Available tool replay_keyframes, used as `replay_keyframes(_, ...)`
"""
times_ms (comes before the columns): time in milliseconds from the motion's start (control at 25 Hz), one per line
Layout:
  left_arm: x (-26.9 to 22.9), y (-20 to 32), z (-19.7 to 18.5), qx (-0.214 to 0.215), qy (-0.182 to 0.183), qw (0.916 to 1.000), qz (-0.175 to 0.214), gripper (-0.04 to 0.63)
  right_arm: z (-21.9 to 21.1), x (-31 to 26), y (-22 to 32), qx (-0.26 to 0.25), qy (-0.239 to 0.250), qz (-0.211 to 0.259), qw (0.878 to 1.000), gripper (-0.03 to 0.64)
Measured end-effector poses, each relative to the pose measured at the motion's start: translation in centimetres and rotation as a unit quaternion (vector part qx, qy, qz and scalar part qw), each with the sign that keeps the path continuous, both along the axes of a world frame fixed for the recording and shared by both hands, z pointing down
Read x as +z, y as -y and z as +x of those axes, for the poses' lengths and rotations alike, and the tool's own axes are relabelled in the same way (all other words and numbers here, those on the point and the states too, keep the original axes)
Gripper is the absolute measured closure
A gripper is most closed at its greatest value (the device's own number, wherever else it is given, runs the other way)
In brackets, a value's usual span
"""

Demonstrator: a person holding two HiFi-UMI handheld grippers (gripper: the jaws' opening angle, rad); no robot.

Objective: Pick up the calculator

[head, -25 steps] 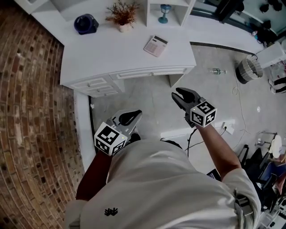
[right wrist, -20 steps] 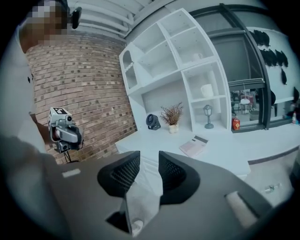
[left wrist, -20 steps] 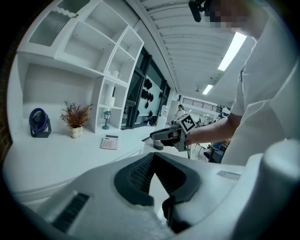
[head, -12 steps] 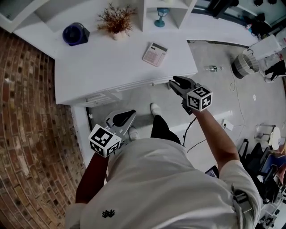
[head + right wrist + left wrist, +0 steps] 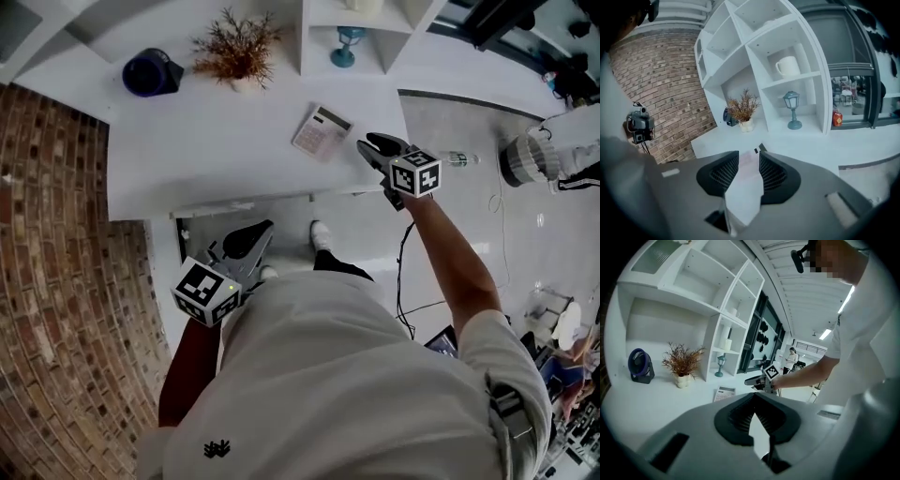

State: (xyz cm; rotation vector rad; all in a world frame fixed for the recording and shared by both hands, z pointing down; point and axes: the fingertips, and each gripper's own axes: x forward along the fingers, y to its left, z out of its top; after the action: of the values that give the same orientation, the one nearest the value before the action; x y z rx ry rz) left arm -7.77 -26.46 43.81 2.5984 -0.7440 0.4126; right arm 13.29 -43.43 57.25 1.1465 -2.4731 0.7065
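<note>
The calculator [image 5: 321, 131], pale with a pinkish keypad, lies flat near the right front corner of the white desk [image 5: 206, 159]. My right gripper [image 5: 370, 147] hovers over the desk's front right edge, just right of the calculator, not touching it. Its jaws are opening and stand apart. In the right gripper view the calculator [image 5: 748, 165] shows through the gap of the right gripper [image 5: 750, 154]. My left gripper [image 5: 248, 239] hangs below the desk's front edge, its tips together and empty. The left gripper view shows the calculator [image 5: 724, 393] ahead of the left gripper [image 5: 752, 404].
On the desk's back stand a dark blue fan [image 5: 150, 72] and a potted dried plant [image 5: 234, 52]. A white shelf unit holds a small lantern [image 5: 344, 42] and a mug [image 5: 789, 65]. A brick wall [image 5: 56, 244] runs along the left. A bottle [image 5: 459, 159] lies on the floor.
Both grippers have moved forward toward the desk as the person stepped closer. The right gripper went from over the floor to the desk edge beside the calculator.
</note>
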Motion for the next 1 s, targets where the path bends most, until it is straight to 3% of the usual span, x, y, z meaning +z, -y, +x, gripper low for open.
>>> replay_keyframes(520, 0.7, 5.0, 2.1, -0.093, 0.03, 0.9951, -0.015, 0.591, -0.8, 7.3, 9.3, -0.059, 0.041, -0.082, 0.994, 0.439)
replay_keyframes(1000, 0.6, 6.6, -0.1, -0.137, 0.04, 0.9896, -0.017, 0.591, -4.8, 9.9, 11.0, -0.106, 0.083, -0.159, 0.978, 0.449)
